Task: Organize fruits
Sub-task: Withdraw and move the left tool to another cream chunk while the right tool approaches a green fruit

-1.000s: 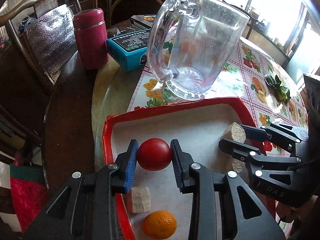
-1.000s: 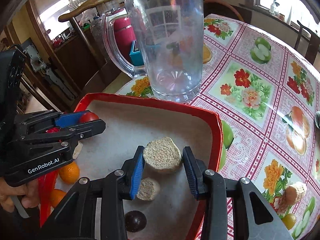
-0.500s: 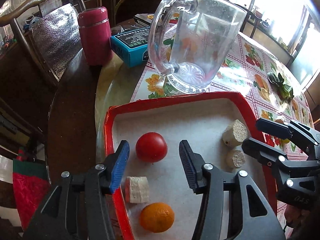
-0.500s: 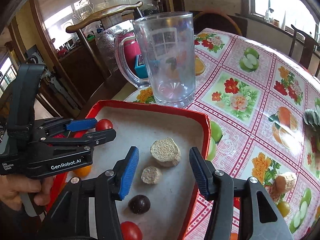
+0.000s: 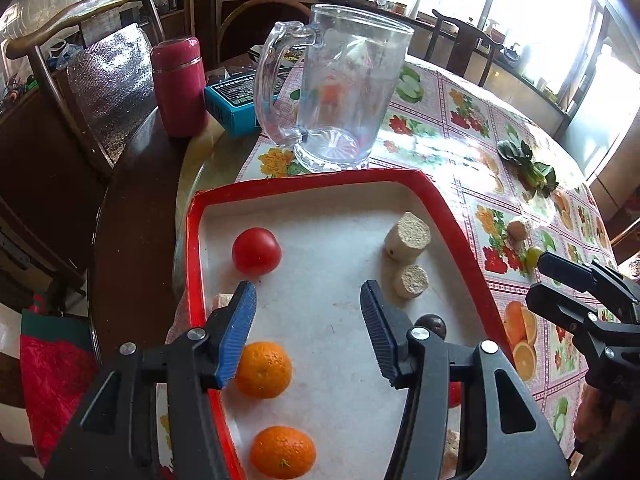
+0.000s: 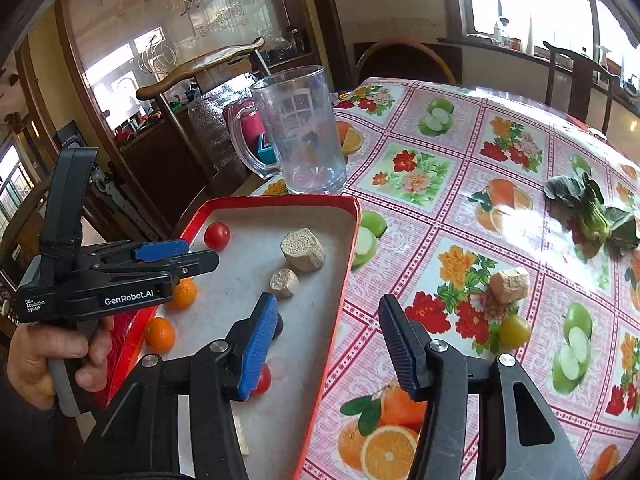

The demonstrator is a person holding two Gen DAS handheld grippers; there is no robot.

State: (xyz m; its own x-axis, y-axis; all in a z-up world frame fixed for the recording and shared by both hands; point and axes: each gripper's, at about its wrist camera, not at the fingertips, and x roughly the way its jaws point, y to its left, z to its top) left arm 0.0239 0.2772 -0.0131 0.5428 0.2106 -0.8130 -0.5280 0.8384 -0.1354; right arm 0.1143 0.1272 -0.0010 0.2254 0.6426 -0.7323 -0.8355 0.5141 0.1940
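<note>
Only the right view shows the hand (image 6: 52, 360); both claws released, left claw (image 5: 308, 320) opening.

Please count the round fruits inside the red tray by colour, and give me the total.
Red fruits: 2 (the second one is half hidden)
Orange fruits: 2
Dark fruit: 1
Total: 5
</note>
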